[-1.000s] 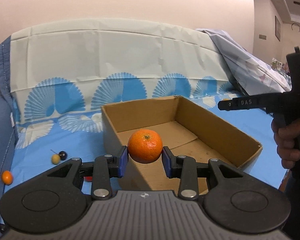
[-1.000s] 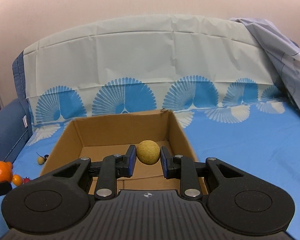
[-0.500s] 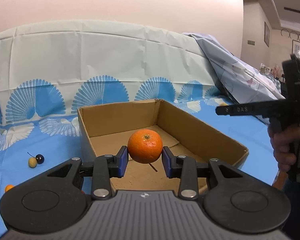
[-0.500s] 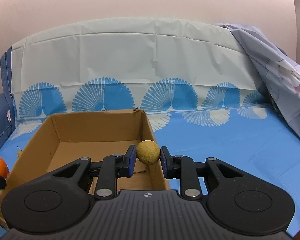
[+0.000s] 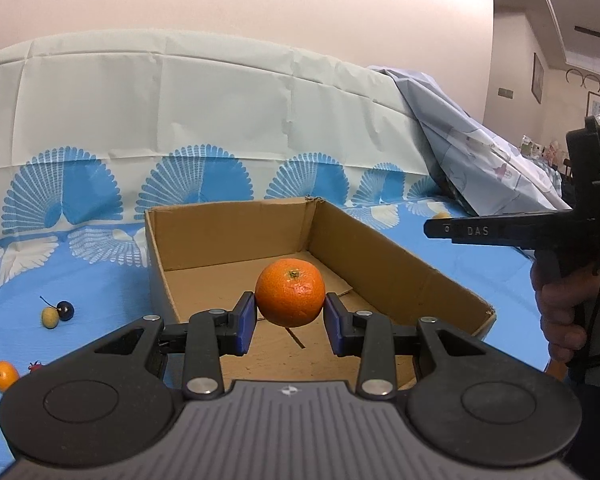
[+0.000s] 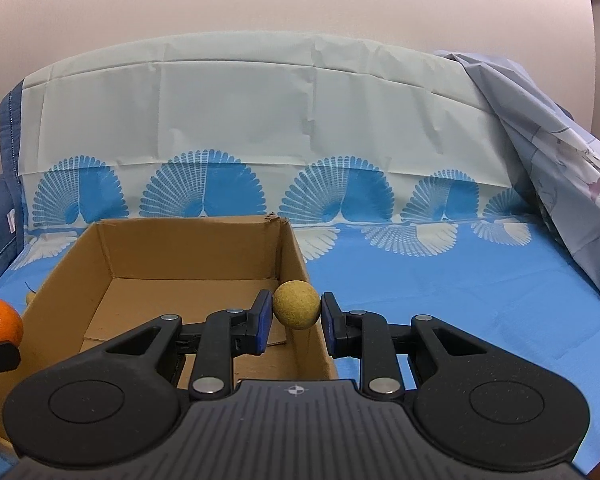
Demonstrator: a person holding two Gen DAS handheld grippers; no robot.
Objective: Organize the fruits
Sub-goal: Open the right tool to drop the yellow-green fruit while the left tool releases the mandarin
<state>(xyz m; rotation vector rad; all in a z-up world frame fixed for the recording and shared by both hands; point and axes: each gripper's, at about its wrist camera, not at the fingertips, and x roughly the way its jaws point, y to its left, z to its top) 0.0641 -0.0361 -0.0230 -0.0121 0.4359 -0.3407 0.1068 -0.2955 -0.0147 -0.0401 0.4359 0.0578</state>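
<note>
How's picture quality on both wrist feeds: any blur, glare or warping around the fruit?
Left wrist: orange sharp between the left gripper pads, no glare; fisheye bends the backrest. Right wrist: yellow fruit crisp in the right gripper; even, soft light, corners darkened.

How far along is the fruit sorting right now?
Done: nothing; the cardboard box looks empty. In hand: left gripper holds the orange, right gripper the yellow fruit. Left: both drops, plus small fruits on the sheet.
</note>
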